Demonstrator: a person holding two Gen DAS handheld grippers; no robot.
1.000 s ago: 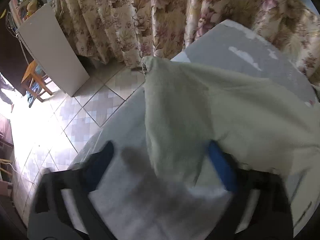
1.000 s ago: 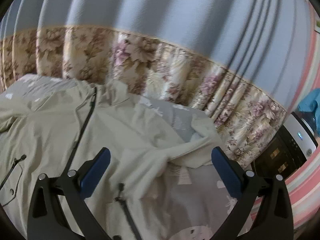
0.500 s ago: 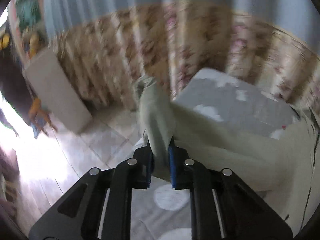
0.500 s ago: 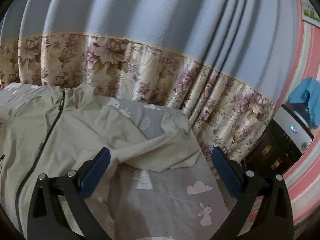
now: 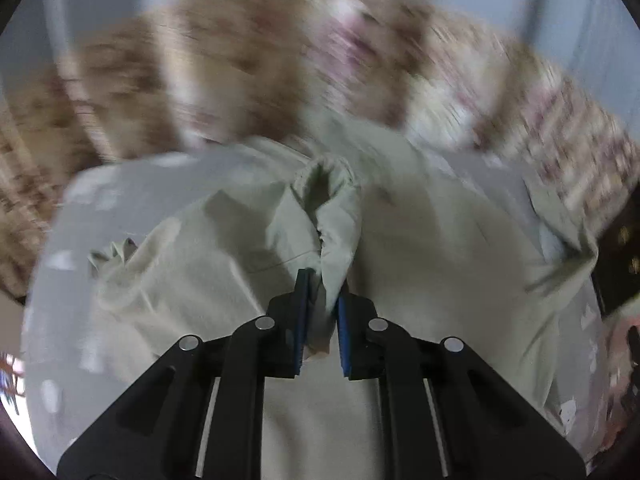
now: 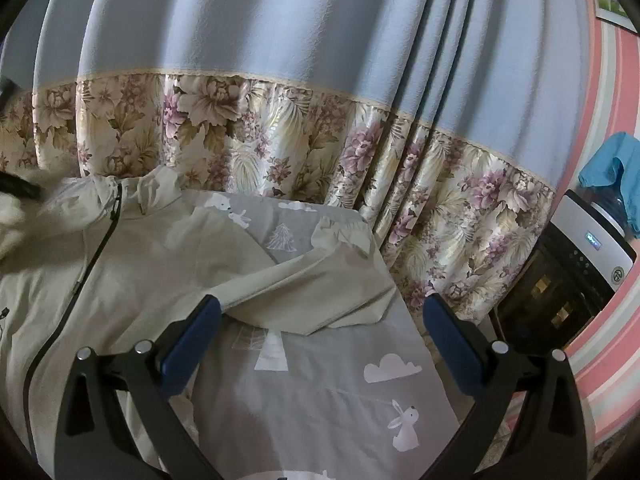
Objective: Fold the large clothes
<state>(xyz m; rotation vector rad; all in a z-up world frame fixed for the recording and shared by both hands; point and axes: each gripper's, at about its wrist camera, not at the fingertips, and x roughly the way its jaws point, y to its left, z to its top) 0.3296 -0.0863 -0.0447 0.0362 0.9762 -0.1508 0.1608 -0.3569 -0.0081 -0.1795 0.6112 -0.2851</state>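
Note:
A pale green zip-up jacket point(image 6: 152, 264) lies spread face up on a bed with a grey printed sheet point(image 6: 320, 392). In the blurred left wrist view, my left gripper point(image 5: 322, 292) pinches one sleeve near its cuff point(image 5: 330, 184) and holds it lifted above the jacket's body point(image 5: 440, 248). Its jaws are opening slightly with the cloth still between the pads. My right gripper point(image 6: 322, 308) hovers open and holds nothing, just above the other sleeve point(image 6: 320, 280), which lies bent across the sheet. The dark zip point(image 6: 96, 252) runs up to the collar.
A blue curtain with a floral lower band point(image 6: 280, 152) hangs right behind the bed. A water dispenser point(image 6: 580, 264) with a blue cloth point(image 6: 616, 176) on top stands at the right, against a pink striped wall. The bed's right edge is close to the sleeve.
My left gripper shut on the sleeve at the bed's left edge, then swung it up and across over the jacket. My right gripper shifted right toward the other sleeve.

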